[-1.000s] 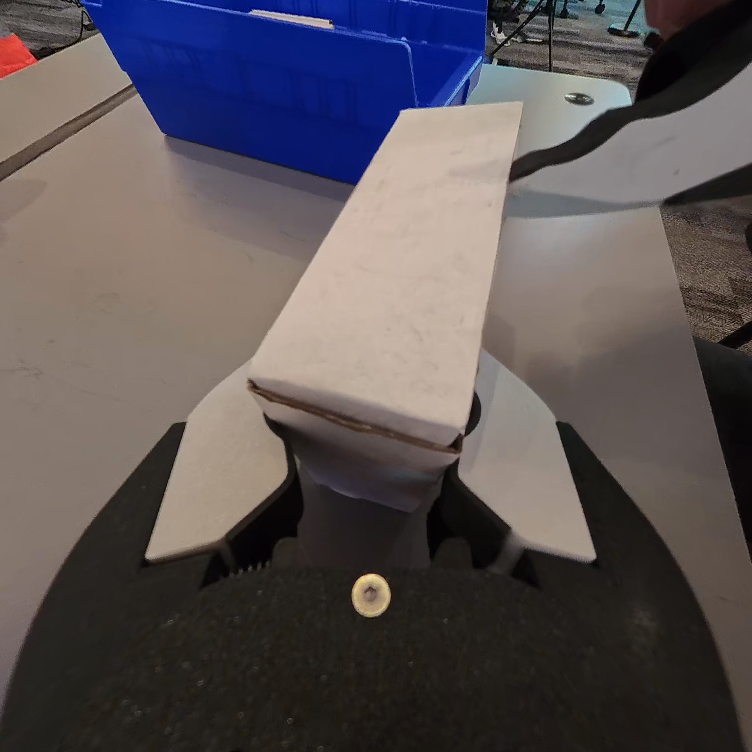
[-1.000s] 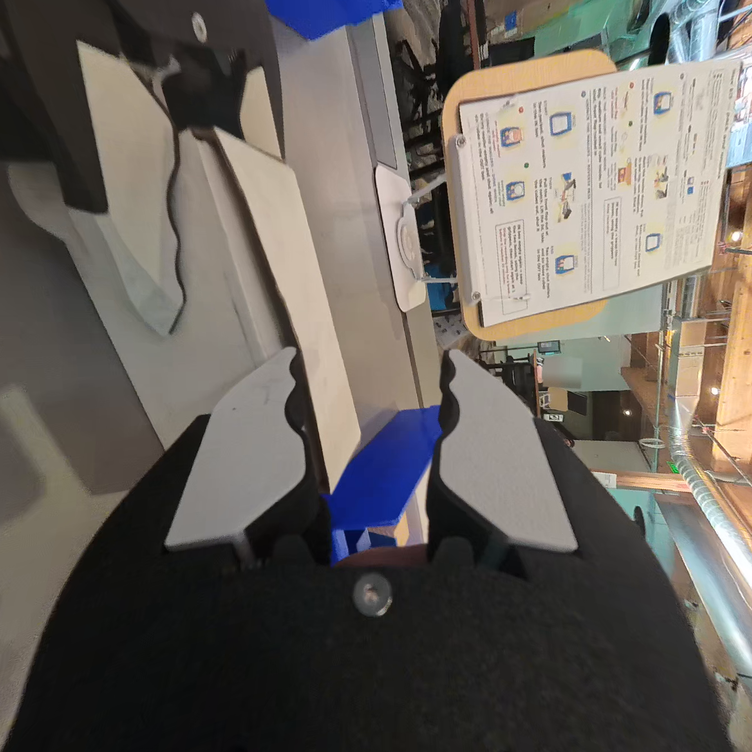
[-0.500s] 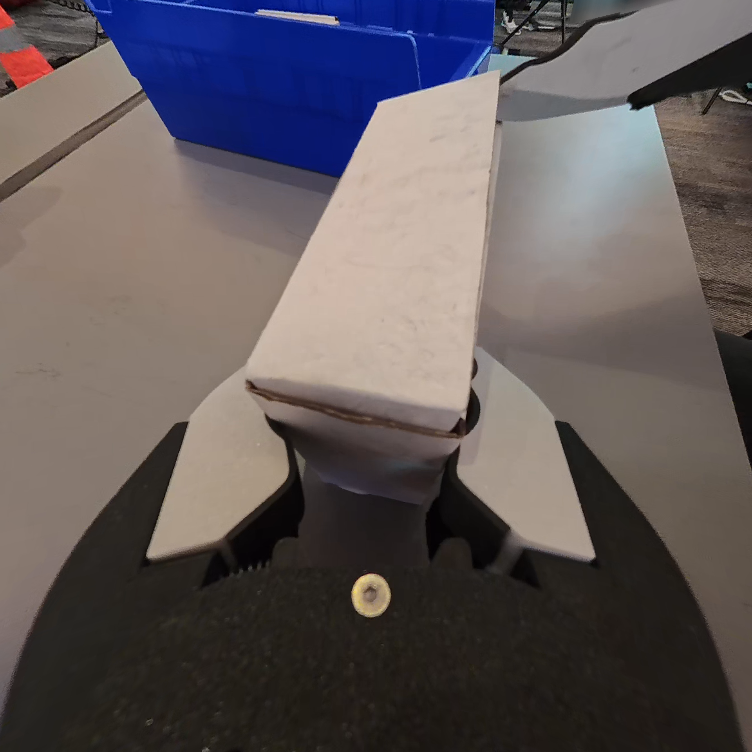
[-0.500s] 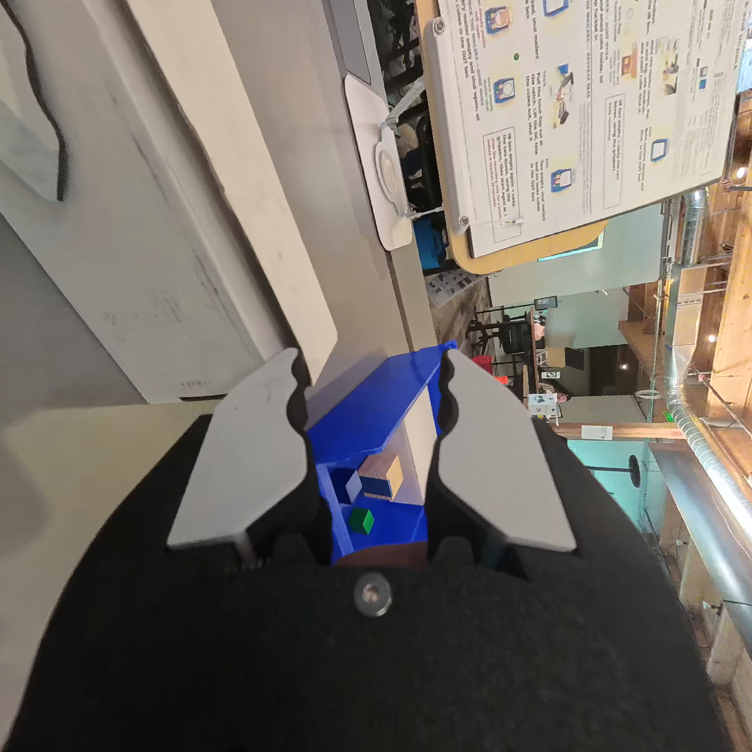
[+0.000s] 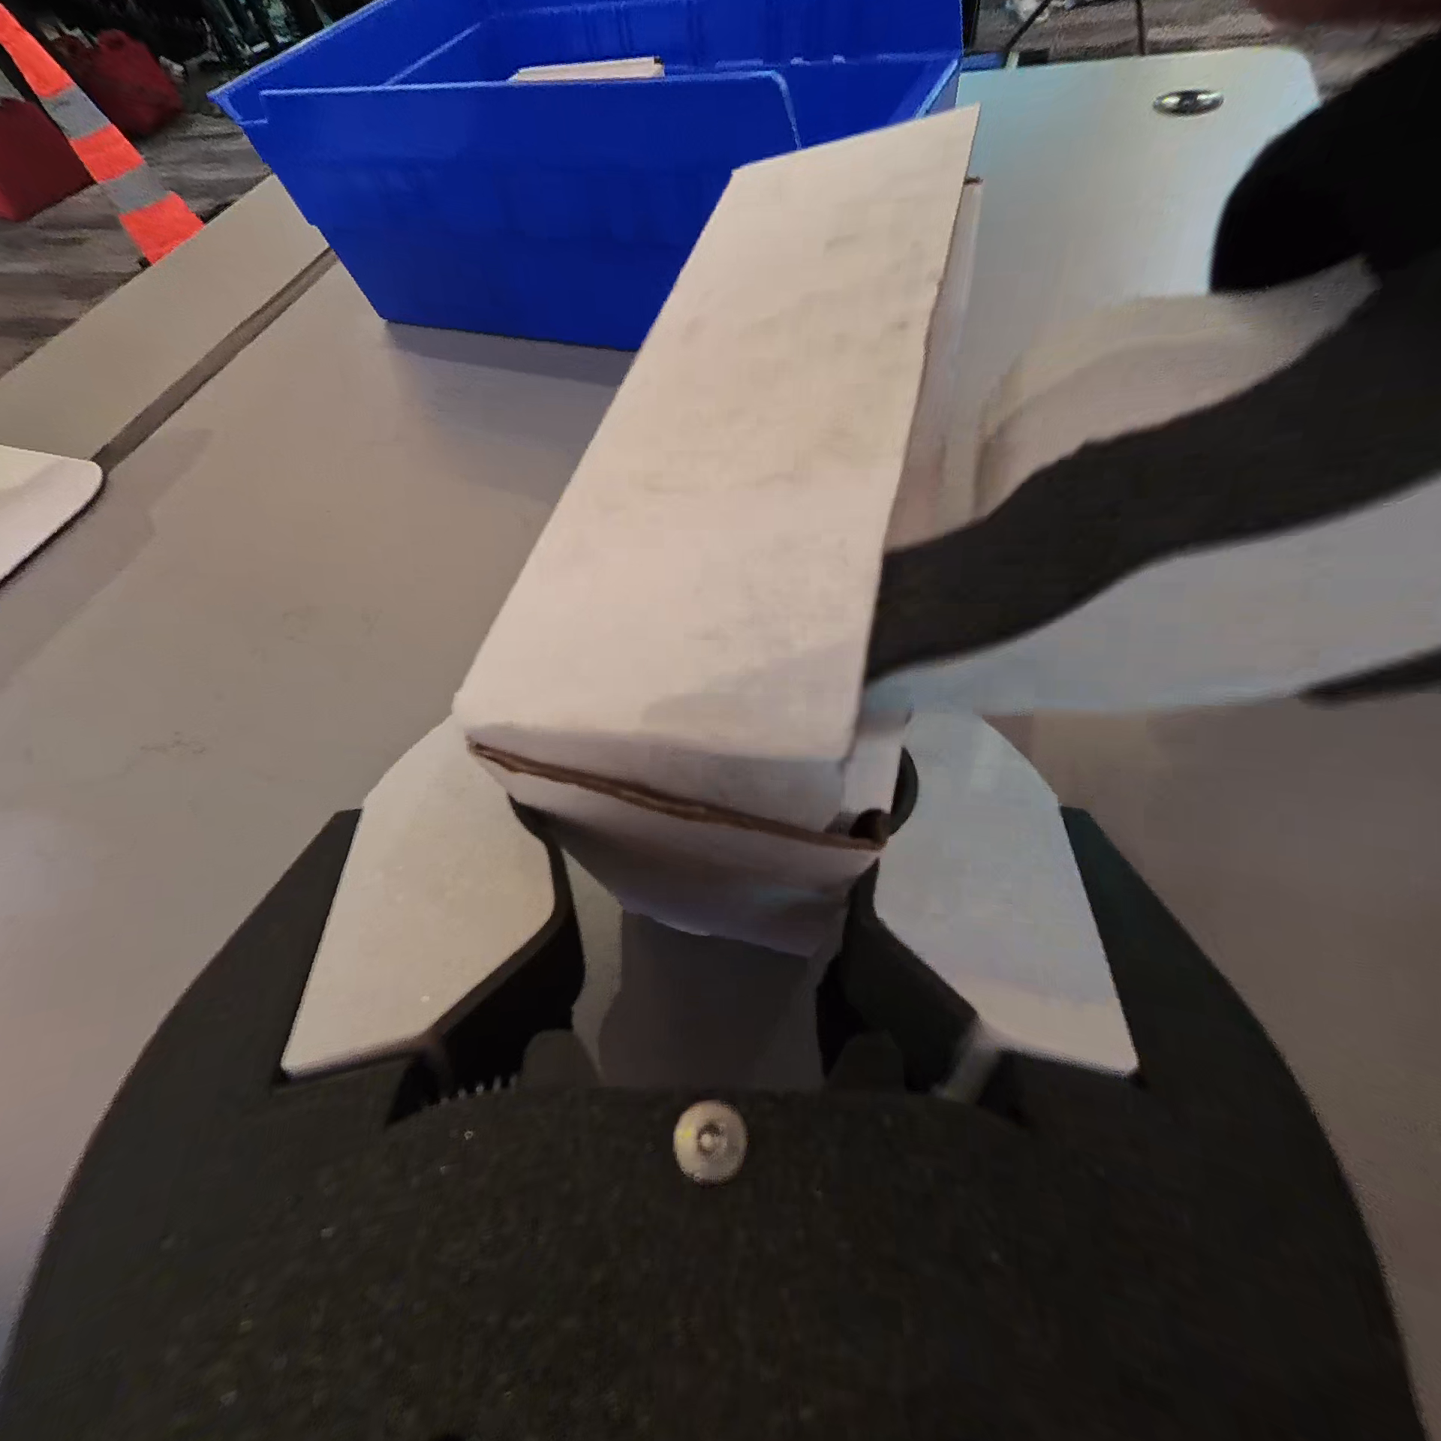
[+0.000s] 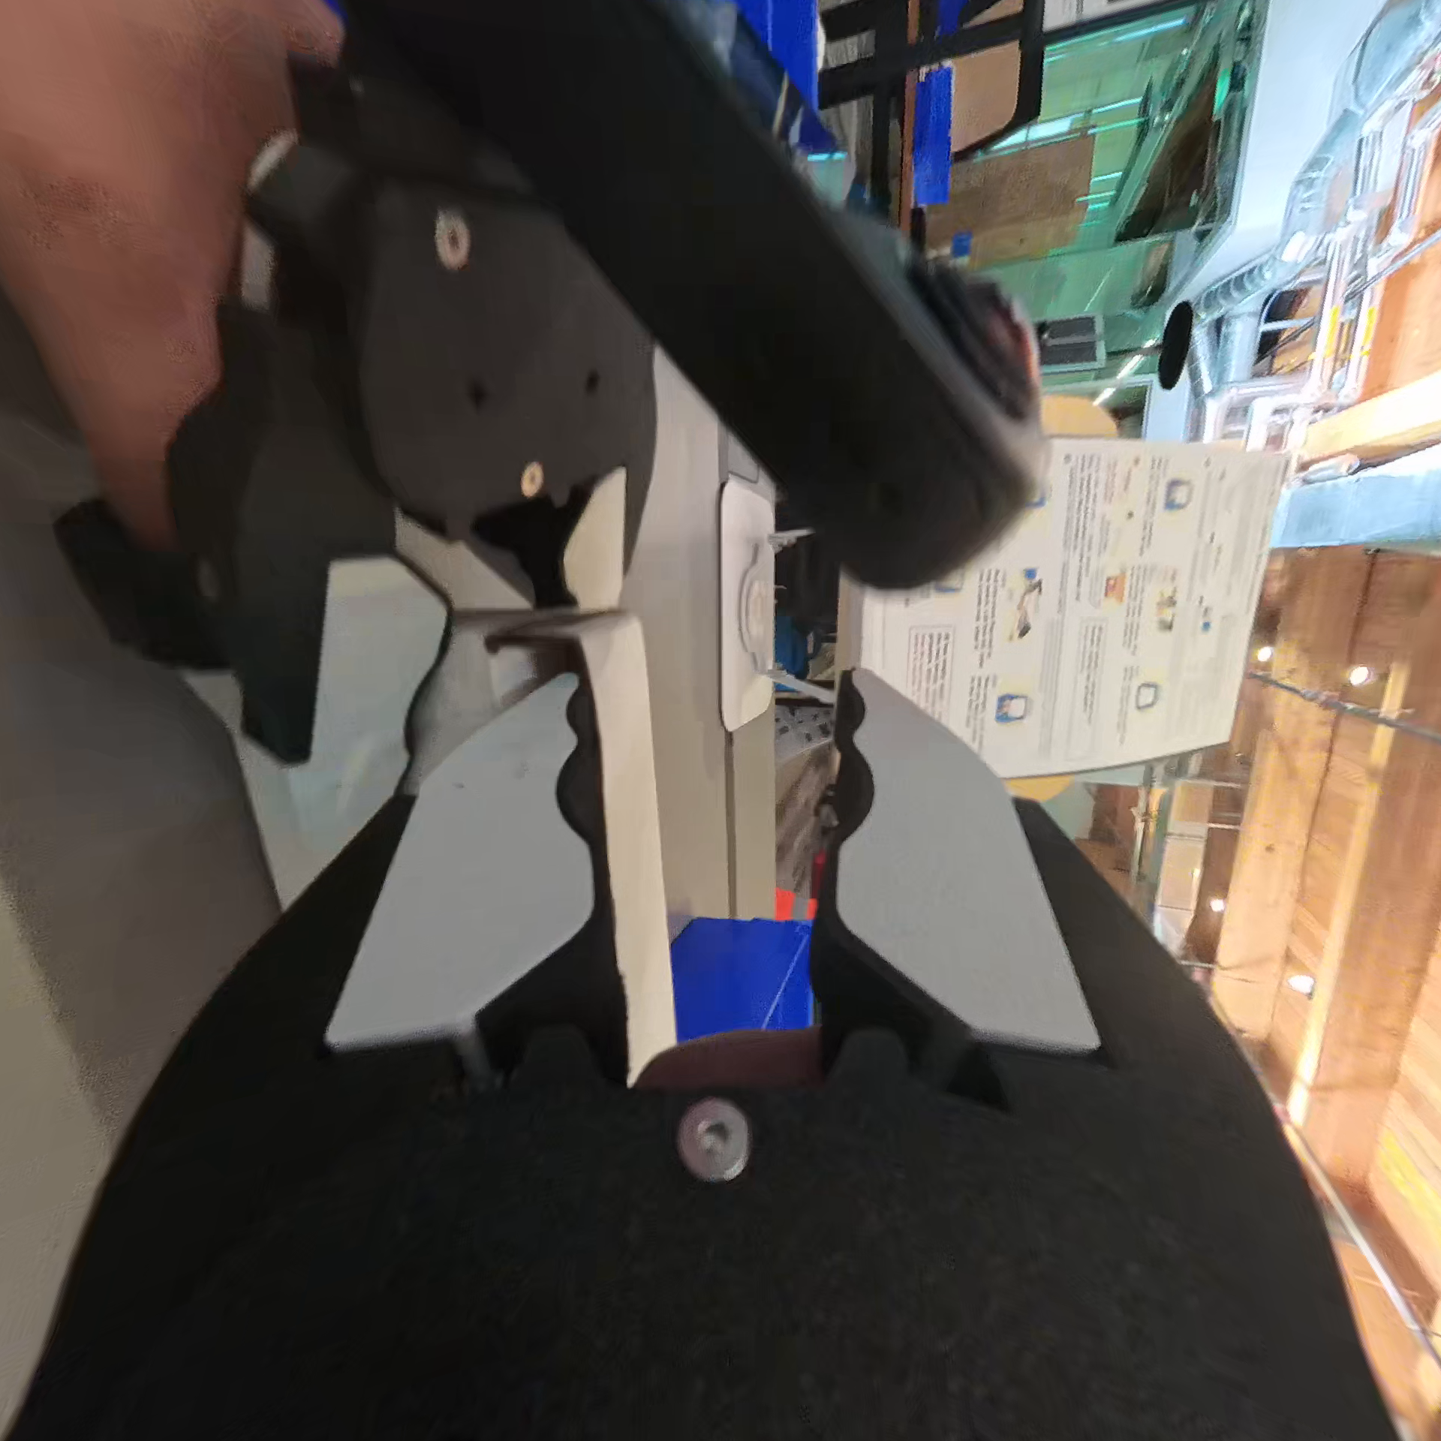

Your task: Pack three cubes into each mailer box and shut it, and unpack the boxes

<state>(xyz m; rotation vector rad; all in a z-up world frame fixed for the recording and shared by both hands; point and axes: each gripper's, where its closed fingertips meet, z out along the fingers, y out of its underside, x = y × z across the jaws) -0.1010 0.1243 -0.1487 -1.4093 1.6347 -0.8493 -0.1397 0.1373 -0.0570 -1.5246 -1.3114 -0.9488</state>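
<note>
Mailer box (image 5: 741,437), white and long, is held at its near end by the left claw (image 5: 706,826); both fingers are closed against its sides. The box is carried clear above the grey worktop (image 5: 296,608), its length pointing toward the far edge, its far end raised. A brown cardboard seam is seen along the near lower edge. The lid lies shut along the top, though a slight gap is noted at the right near corner.

The right claw (image 5: 1154,499) is seen entering from the right side, its fingertip touching or nearly touching the box's right long side; the picture is blurred there, so contact cannot be confirmed.

In the right wrist view the right claw (image 6: 709,780) is seen parted. A white box panel (image 6: 631,819) lies between the fingers, close against the left one and apart from the right one; nothing is gripped. Beyond it the left claw (image 6: 546,600) and the hand (image 6: 117,257) that holds it are seen.

A blue bin (image 5: 546,179) stands near the far edge of the worktop, behind the box. An orange striped cone (image 5: 109,164) is noted on the floor beyond the left edge. A printed sheet on a board (image 6: 1092,624) is seen in the background.
</note>
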